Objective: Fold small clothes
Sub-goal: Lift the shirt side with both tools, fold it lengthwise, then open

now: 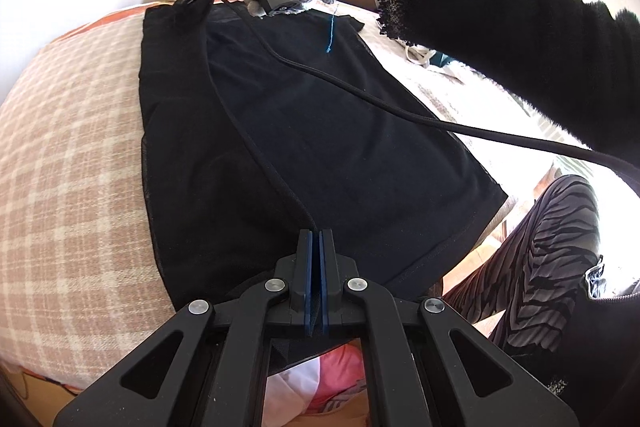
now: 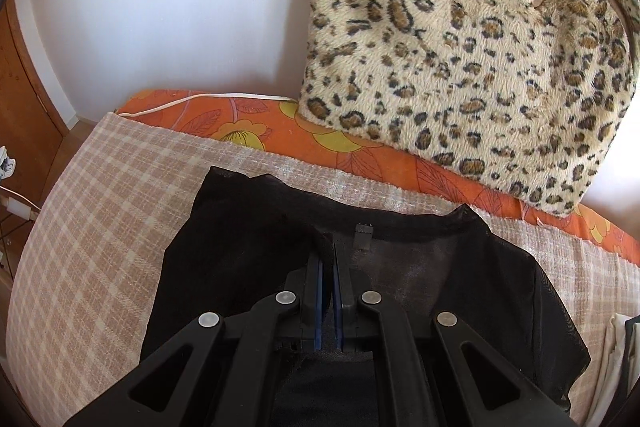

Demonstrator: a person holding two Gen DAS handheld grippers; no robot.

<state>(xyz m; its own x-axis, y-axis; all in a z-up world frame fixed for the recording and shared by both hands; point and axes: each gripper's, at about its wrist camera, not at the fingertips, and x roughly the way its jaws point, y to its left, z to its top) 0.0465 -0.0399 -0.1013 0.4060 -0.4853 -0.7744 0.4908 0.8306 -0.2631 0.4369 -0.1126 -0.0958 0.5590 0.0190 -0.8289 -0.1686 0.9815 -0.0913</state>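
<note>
Your black garment (image 1: 304, 131) lies spread on the bed's checked blanket (image 1: 68, 147), and both grippers' jaws are clamped on its cloth: the left gripper (image 1: 318, 239) at the near hem, the right gripper (image 2: 334, 259) by the neckline. A black cable (image 1: 360, 95) trails across the garment. A leopard-print cushion (image 2: 460, 47) stands beyond the far edge. Open blanket lies to the left.

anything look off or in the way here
Yes: a black cable trails across the black garment, right over the cloth being folded, and a loose blue thread dangles from the glove cuff above it.
</note>
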